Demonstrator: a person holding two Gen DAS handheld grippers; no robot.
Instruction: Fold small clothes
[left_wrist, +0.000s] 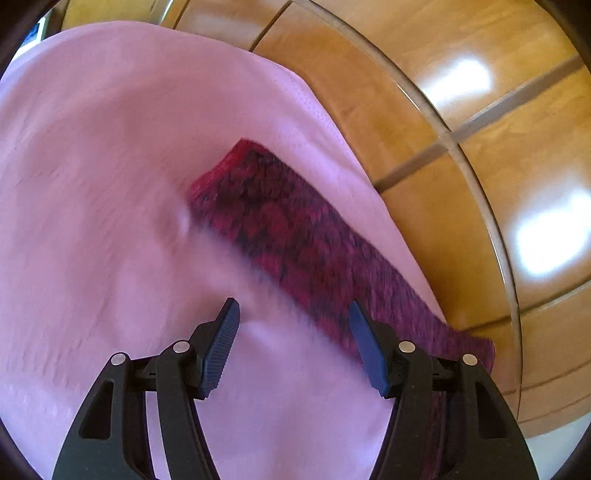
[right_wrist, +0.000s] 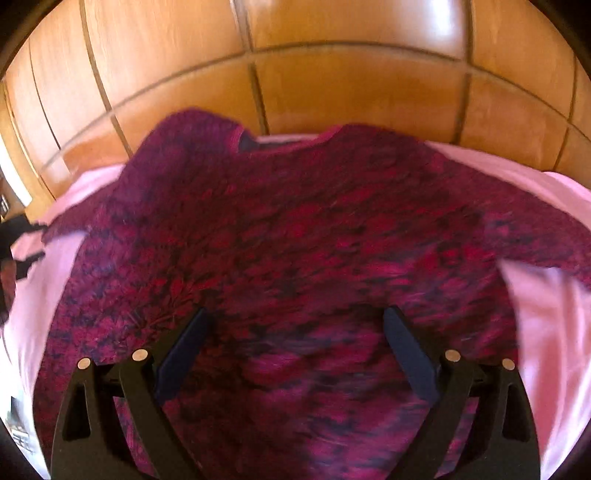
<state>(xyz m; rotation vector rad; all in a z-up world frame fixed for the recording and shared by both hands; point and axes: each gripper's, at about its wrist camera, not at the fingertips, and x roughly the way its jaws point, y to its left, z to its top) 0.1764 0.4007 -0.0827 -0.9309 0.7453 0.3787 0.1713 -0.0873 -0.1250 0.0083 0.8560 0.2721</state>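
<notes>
While the dark red-and-purple knitted sweater (right_wrist: 295, 236) lies spread flat on the pale pink bedsheet (right_wrist: 546, 317), both claws hang over it with nothing in them. In the right wrist view, the right gripper (right_wrist: 295, 328) has its blue-padded jaws spread wide above the near middle of the sweater's body, pads clear of the wool, no fabric pinched. The neckline sits at the far edge, a folded part lies at the far left, and a sleeve runs off to the right. Over in the left wrist view, the left gripper (left_wrist: 293, 325) stands with jaws parted, less wide, and empty. It hovers over bare pink sheet, with a long knitted sleeve (left_wrist: 291, 240) running diagonally from the middle of the view down to the near right; the right-hand finger (left_wrist: 364, 339) sits in front of the sleeve's near stretch, though contact is impossible to judge through the blur. Glossy wooden wardrobe panels (right_wrist: 351, 96) rise behind the bed on the far side.
</notes>
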